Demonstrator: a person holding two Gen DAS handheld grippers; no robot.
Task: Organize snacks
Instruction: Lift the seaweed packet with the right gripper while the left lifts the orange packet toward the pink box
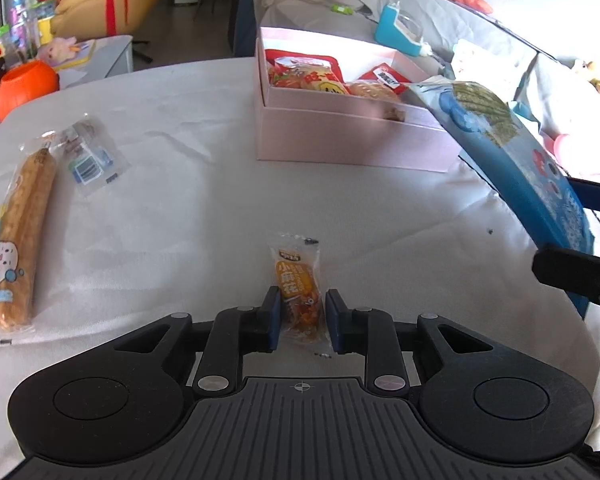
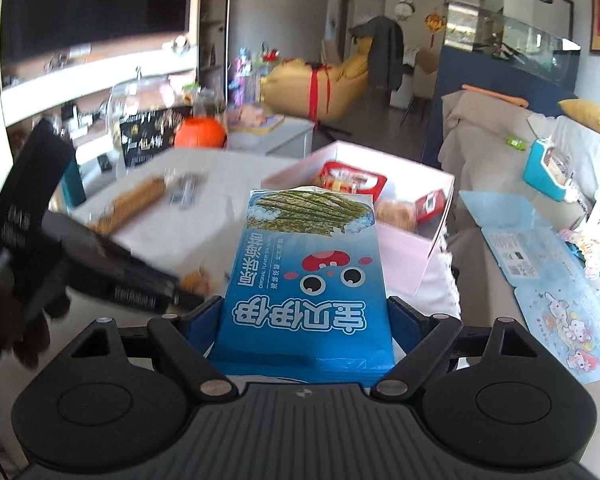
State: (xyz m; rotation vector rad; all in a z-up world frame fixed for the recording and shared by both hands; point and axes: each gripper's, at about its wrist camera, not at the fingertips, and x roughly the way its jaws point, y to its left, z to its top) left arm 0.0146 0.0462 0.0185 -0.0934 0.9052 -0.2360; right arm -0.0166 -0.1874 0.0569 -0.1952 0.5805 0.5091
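Observation:
A small orange snack packet (image 1: 300, 292) lies on the white table, between the fingers of my left gripper (image 1: 302, 307); the jaws stand a little apart on either side of it with thin gaps. My right gripper (image 2: 306, 322) is shut on a blue seaweed snack bag (image 2: 306, 276), held in the air short of the pink box (image 2: 404, 256). The bag also shows at the right of the left wrist view (image 1: 512, 168). The pink box (image 1: 340, 140) holds several red and orange snack packets.
A long corn-stick snack (image 1: 18, 236) and a clear small packet (image 1: 90, 156) lie at the table's left. An orange pumpkin bucket (image 1: 24, 88) stands beyond the far left edge. A grey sofa with a teal toy (image 2: 548, 172) and blue cards (image 2: 540, 248) is on the right.

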